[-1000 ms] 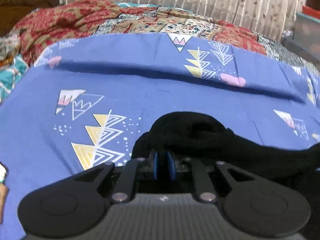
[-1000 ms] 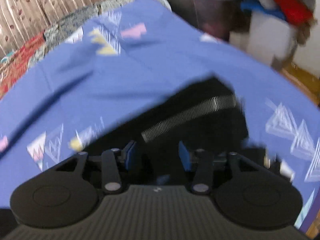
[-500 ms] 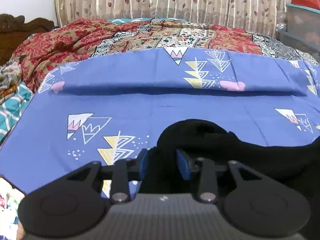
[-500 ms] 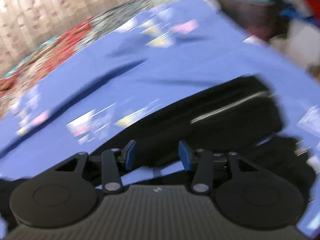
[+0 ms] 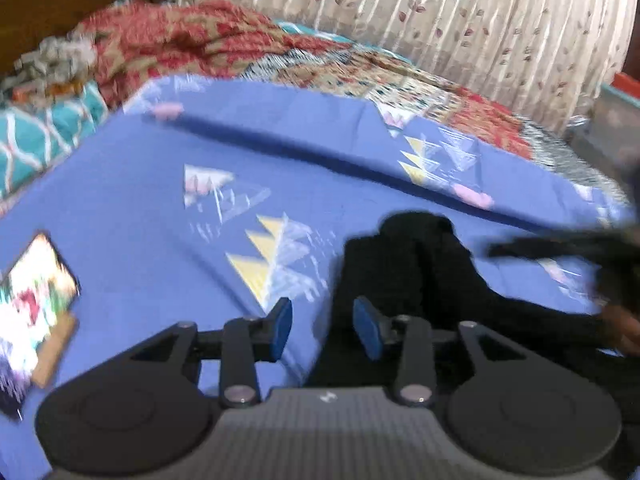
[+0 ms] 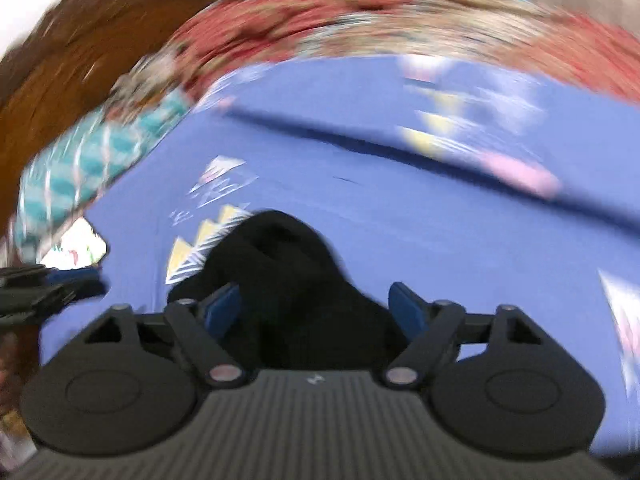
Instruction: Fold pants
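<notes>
Right tool (image 6: 314,312) newly swung over bunched black pants (image 6: 280,264)

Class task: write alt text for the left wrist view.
Black pants lie bunched on a blue patterned bedsheet, just ahead of the open left gripper, whose jaws hold nothing. A lit phone rests on the sheet at left; the picture is motion-blurred.

Both cameras ride just behind their tool's fingers, tilted down low over the bed's blue sheet (image 5: 120,184) toward the curtain (image 5: 440,28), sharing the black pants (image 5: 404,264) and the red quilt (image 6: 320,20)
</notes>
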Available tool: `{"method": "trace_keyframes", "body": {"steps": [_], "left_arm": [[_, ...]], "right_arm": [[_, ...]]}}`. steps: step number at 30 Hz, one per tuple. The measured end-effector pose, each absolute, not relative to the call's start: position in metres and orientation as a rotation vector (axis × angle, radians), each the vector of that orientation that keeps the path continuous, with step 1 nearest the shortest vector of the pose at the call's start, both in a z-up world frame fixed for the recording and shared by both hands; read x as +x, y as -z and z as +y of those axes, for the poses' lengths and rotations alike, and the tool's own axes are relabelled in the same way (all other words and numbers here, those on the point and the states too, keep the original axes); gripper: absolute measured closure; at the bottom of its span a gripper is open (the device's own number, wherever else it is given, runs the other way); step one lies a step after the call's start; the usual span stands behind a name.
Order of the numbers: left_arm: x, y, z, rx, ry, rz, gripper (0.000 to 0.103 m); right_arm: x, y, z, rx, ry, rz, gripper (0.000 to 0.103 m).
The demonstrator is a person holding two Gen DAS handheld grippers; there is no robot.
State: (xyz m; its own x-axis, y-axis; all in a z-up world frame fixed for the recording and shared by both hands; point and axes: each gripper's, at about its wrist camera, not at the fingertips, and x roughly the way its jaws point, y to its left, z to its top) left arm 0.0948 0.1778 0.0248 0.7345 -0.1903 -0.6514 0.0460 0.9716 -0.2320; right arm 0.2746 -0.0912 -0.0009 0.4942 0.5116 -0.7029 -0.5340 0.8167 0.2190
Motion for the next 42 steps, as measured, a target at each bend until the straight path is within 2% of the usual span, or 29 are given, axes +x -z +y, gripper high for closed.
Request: {"method": "trace_keyframes", "body": {"steps": [3,4,5,6,8,10,13,15,16,20,22,26,32,36,39,42], "left_arm": [[0.077,-0.018,0.171,-0.23,0.258,0.736,0.07],[0.074,-0.014,0.167,-0.23,0.294,0.738,0.07],[0.073,-0.009,0.161,-0.226,0.326,0.746,0.07],[0.074,-0.002,0.156,-0.221,0.356,0.763,0.07],[0.078,0.015,0.149,-0.219,0.382,0.81,0.07],[0.084,0.028,0.148,-0.236,0.391,0.848,0.071],[0.09,0.037,0.146,-0.222,0.371,0.868,0.072],[0.098,0.047,0.14,-0.167,0.302,0.908,0.077],[0.101,0.052,0.139,-0.16,0.283,0.919,0.079],[0.101,0.047,0.144,-0.199,0.266,0.916,0.079],[0.091,0.036,0.155,-0.264,0.28,0.889,0.076],[0.053,0.014,0.189,-0.382,0.315,0.81,0.065],[0.001,0.014,0.24,-0.557,0.309,0.803,0.062],[-0.026,0.023,0.257,-0.607,0.257,0.829,0.062],[-0.026,0.027,0.263,-0.605,0.22,0.856,0.062],[-0.02,0.02,0.258,-0.581,0.223,0.846,0.062]], "right_arm": [[0.31,0.02,-0.047,-0.14,-0.607,0.89,0.019],[0.326,0.031,-0.041,-0.131,-0.6,0.944,0.023],[0.338,0.041,-0.04,-0.106,-0.587,1.002,0.062],[0.345,0.05,-0.038,-0.098,-0.557,1.061,0.094],[0.344,0.055,-0.032,-0.169,-0.455,1.107,0.093],[0.338,0.031,-0.031,-0.22,-0.397,0.986,0.093],[0.343,-0.031,-0.053,-0.062,-0.288,0.803,0.093],[0.333,-0.063,-0.058,-0.019,-0.308,0.724,0.093],[0.323,-0.073,-0.054,-0.03,-0.336,0.703,0.093],[0.261,-0.094,-0.041,-0.122,-0.449,0.654,0.093],[0.238,-0.099,-0.043,-0.126,-0.496,0.654,0.092],[0.209,-0.091,-0.046,-0.154,-0.559,0.66,0.092],[0.137,-0.053,-0.024,-0.274,-0.666,0.651,0.092],[0.093,-0.01,-0.007,-0.329,-0.749,0.711,0.091],[0.069,0.033,0.009,-0.479,-0.761,0.768,0.083],[0.055,0.047,0.014,-0.568,-0.719,0.738,0.068]]}}
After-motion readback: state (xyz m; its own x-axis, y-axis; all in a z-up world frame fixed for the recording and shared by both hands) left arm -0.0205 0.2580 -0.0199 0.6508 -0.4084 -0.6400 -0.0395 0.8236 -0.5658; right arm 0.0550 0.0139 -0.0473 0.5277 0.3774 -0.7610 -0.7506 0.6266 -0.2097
